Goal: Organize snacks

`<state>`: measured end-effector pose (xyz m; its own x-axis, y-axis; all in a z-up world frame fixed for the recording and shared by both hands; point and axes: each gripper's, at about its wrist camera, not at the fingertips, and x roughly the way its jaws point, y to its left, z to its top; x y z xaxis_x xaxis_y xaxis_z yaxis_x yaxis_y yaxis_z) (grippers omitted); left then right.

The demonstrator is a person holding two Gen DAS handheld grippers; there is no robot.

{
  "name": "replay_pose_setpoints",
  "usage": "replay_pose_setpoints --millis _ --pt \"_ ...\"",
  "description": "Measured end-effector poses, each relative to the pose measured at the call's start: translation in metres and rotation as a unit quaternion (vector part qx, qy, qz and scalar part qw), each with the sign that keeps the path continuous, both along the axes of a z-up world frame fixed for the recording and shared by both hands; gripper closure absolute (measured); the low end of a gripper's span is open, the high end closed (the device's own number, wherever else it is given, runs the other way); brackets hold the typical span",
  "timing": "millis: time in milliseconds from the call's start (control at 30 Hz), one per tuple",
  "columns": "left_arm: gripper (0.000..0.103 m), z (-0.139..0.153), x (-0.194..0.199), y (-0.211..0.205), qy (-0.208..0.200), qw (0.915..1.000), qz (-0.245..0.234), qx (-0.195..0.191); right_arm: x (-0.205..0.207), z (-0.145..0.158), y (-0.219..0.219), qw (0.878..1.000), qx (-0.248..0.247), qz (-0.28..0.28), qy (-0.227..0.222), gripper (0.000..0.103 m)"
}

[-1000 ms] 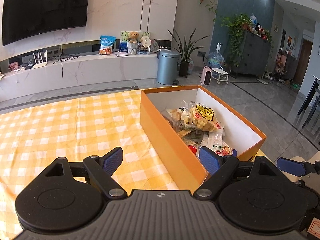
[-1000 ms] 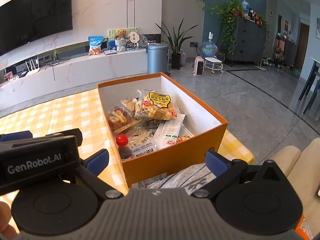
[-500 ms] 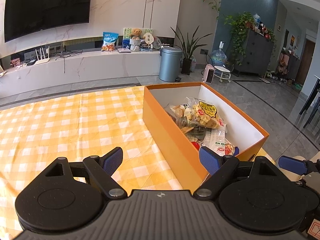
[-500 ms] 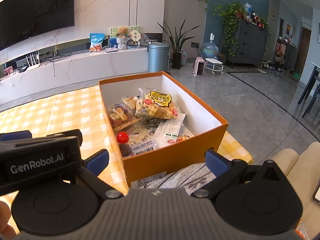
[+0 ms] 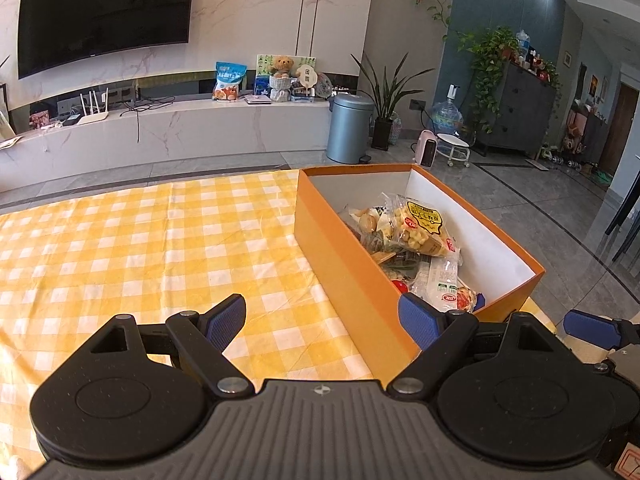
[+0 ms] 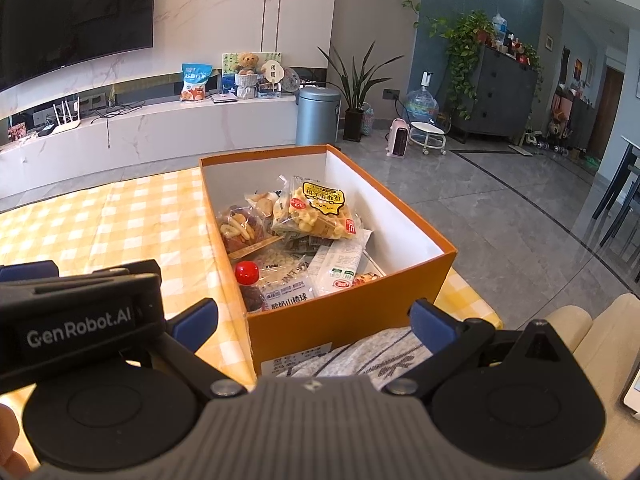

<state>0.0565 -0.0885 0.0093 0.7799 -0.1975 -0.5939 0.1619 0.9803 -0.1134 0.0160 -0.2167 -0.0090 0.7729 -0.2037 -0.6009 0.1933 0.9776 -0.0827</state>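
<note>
Snacks: a heap of sealed packets lies inside the orange box, which stands at the right end of the table.
Top packet: a clear bag of pale puffed pieces with a yellow label printed in Chinese characters too small to make out, plus a red tab at one corner.
Other packets: a bag of mixed dried fruit against the left wall; a small bottle with a red cap at the near left; a white packet reading 酸奶山楂球 just beside it; a long white wrapper with a green mark and a red logo.
Box label: a white sticker on the near outer wall, its print illegible.
Table: yellow-and-white checked tablecloth.
Left gripper: spread wide, empty, straddling the box's left wall; its housing reads "GenRobot.AI".
Right gripper: spread wide, holding nothing, before the box's near wall.
Below it: grey patterned fabric.
</note>
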Motion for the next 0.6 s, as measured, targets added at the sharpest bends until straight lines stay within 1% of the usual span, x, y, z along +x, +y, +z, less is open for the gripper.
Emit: replay_pose_setpoints --millis 400,600 --pt "0.002 0.0006 -0.0017 0.0017 0.001 1.0 0.003 0.002 -0.0009 0.0011 0.0018 1.0 -0.002 0.003 -0.002 0.003" --pt "0.002 0.001 -0.0028 0.0032 0.001 1.0 0.008 0.004 -0.001 -0.0004 0.0049 1.0 -0.011 0.007 -0.006 0.003"
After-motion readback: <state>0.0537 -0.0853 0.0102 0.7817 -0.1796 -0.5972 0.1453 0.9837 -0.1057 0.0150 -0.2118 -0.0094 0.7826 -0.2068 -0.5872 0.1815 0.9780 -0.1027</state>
